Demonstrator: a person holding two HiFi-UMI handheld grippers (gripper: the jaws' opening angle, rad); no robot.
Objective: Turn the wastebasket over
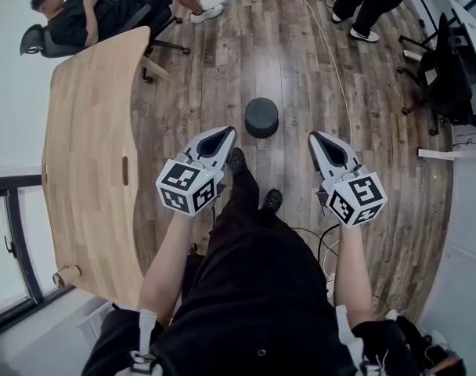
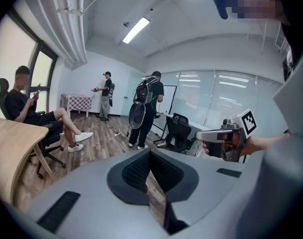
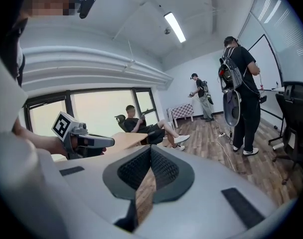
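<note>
The wastebasket (image 1: 261,117) is a dark round bin standing on the wood floor ahead of me, seen from above. My left gripper (image 1: 225,133) hangs just left of it and nearer to me, shut with nothing in it. My right gripper (image 1: 315,139) hangs to the bin's right, also shut and empty. Neither touches the bin. In the left gripper view the shut jaws (image 2: 150,154) point across the room, with the right gripper (image 2: 222,139) beside them. The right gripper view shows its shut jaws (image 3: 150,152) and the left gripper (image 3: 86,142). The bin is hidden in both gripper views.
A long wooden desk (image 1: 89,147) runs along the left. A seated person (image 1: 105,6) is at the far left, a standing person (image 1: 371,2) at the far right. An office chair (image 1: 449,69) stands on the right. A cable (image 1: 324,45) trails over the floor. My shoes (image 1: 236,160) are below the bin.
</note>
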